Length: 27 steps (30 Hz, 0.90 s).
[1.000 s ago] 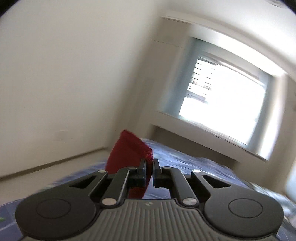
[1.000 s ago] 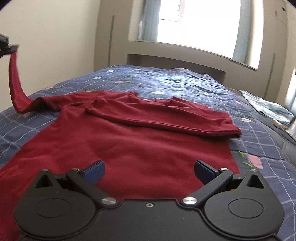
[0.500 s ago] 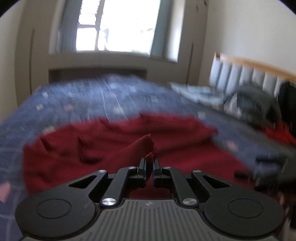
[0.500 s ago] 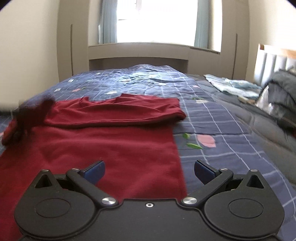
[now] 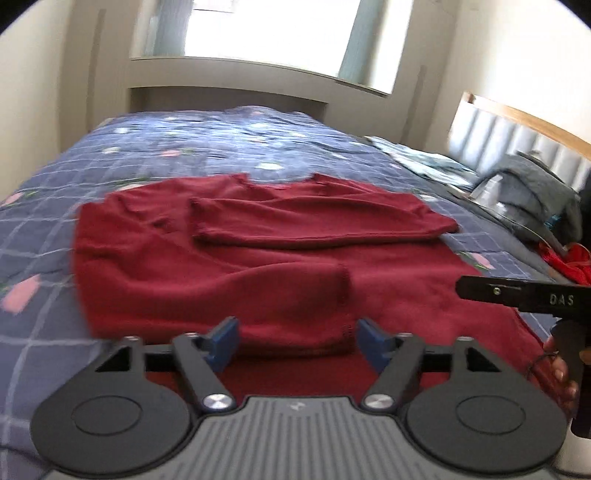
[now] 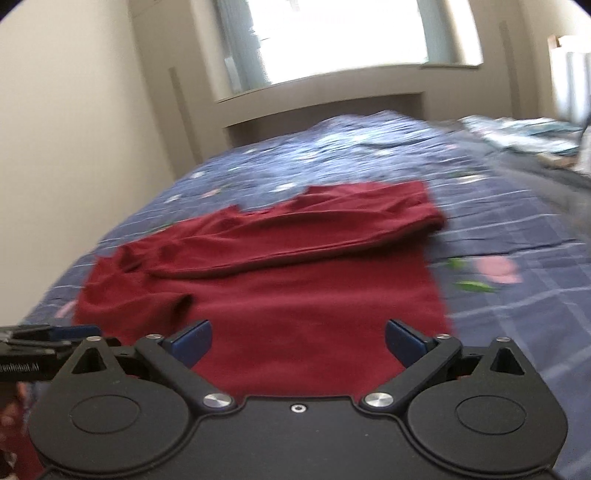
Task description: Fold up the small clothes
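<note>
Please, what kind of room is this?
Most likely a bedroom: the dark red long-sleeved top lies on a bed with a blue checked floral quilt, beside a padded grey headboard, under a bright window.

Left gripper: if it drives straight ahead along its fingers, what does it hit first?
Probably the dark red knit sweater spread on the blue checked quilt: the left gripper, jaws open, points at the folded-in sleeve cuff just ahead. Depth is unclear; on a higher line it might skim over it.
</note>
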### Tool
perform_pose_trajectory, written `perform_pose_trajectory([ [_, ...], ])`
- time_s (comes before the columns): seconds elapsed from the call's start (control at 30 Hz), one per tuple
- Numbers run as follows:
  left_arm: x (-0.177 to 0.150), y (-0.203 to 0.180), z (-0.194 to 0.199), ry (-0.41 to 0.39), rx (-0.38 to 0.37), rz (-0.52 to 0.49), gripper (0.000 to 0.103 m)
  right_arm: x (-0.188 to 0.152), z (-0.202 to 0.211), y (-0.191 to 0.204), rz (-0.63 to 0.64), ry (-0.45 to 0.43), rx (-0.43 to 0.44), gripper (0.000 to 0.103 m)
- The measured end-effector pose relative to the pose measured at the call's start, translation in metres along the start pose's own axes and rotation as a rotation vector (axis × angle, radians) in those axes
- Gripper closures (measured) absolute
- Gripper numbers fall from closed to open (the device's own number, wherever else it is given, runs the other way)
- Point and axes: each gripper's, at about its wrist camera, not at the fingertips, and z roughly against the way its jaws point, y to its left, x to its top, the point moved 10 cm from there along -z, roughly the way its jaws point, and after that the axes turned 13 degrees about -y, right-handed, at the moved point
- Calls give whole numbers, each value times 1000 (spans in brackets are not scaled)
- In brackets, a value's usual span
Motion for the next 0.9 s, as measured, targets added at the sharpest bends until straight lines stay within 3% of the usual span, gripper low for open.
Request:
perform_pose_trajectory([
  [0.1,3,25,19,-33,112,49,0,-4,-23,25,-11,61,97,15],
  [0.2,1,48,31,-41,201,109,0,-7,-49,51,-4,121,173,22],
  [0.33,-4,75,43,-36,271,162,0,-9,-77,77,50,154,204,27],
  [0.43,-5,90,49,-41,304,176,0,-12,-88,88,102,174,206,46],
  [0.53,-5,101,54,-51,320,196,0,-10,-89,99,143,204,246,73],
  [0.57,-5,104,56,-56,322,203,0,-7,-90,102,151,209,262,90],
  [0.6,-5,106,57,-62,324,210,0,-2,-89,106,152,212,285,92],
  [0.73,-3,112,62,-90,329,236,0,52,-84,135,166,170,397,94],
  [0.9,4,116,60,-111,338,239,0,172,-92,191,158,70,518,95],
])
